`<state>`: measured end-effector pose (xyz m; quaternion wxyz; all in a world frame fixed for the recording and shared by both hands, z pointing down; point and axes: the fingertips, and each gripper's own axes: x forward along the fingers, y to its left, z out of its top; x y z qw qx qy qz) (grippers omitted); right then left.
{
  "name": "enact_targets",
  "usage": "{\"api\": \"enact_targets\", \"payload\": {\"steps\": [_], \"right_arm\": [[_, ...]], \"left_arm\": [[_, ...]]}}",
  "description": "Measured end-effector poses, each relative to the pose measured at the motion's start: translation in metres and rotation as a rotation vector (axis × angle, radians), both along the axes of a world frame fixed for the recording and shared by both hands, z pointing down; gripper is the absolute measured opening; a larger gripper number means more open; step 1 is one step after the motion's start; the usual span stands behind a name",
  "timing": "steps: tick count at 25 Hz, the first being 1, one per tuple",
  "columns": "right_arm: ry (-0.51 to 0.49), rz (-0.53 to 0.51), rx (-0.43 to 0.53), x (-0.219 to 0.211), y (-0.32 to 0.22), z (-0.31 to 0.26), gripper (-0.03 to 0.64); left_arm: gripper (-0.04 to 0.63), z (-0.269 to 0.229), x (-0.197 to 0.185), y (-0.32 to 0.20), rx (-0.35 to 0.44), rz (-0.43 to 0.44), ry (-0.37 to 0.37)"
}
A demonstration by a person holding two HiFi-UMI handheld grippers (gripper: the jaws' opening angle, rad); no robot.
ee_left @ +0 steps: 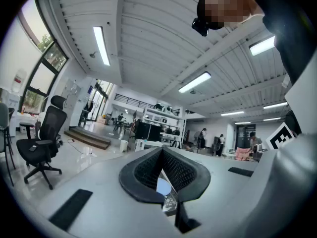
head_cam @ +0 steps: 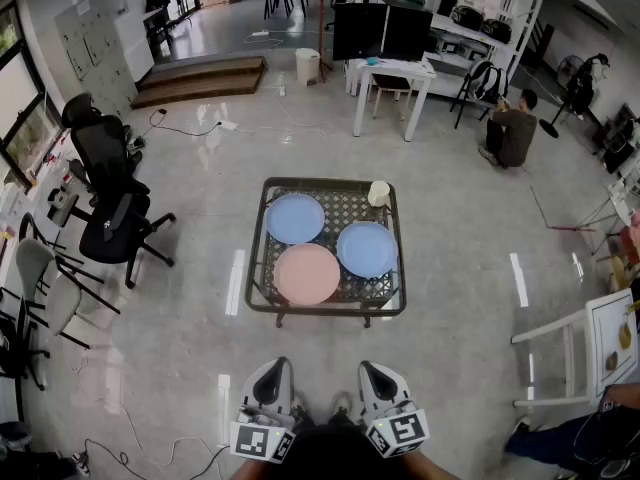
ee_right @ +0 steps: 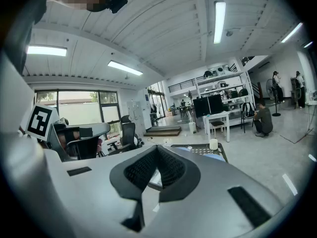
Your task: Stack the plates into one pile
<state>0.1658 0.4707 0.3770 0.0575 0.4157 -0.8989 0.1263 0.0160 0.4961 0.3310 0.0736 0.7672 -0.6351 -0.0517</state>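
Three plates are lying flat on the low wire table (head_cam: 330, 182), and none of them is sitting on another one yet. The first blue plate (head_cam: 295, 218) is resting near the far left corner. The second blue plate (head_cam: 367, 249) is lying by the right edge. The pink plate (head_cam: 307, 273) is sitting by the near edge, toward the left. They are lying close together, edge by edge. A small white cup (head_cam: 379, 194) is standing in the far right corner, out of the way of the plates.

The person is standing well back from the table, so the stacking is not yet under way. The left gripper (head_cam: 273, 368) and the right gripper (head_cam: 376, 368) are being held low, close to the body, both pointing toward the table. Each gripper's jaws are pressed together with nothing between them, which looks like a resting hold, since no plate is within reach.

To make one pile, the person is probably going to need to step closer and open a gripper before picking up a plate by its rim. Flat plates may be tricky to pick up and may slip.
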Motion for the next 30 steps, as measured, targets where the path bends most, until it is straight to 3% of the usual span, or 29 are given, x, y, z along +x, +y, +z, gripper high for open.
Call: {"api": "enact_targets", "payload": {"steps": [24, 30], "right_arm": [[-0.029, -0.070, -0.015, 0.045, -0.010, 0.010, 0.009], [-0.034, -0.089, -0.019, 0.036, -0.025, 0.016, 0.009]], "left_arm": [[0.015, 0.019, 0.055, 0.003, -0.067, -0.053, -0.001], [0.015, 0.025, 0.045, -0.003, -0.082, -0.086, -0.009]]}}
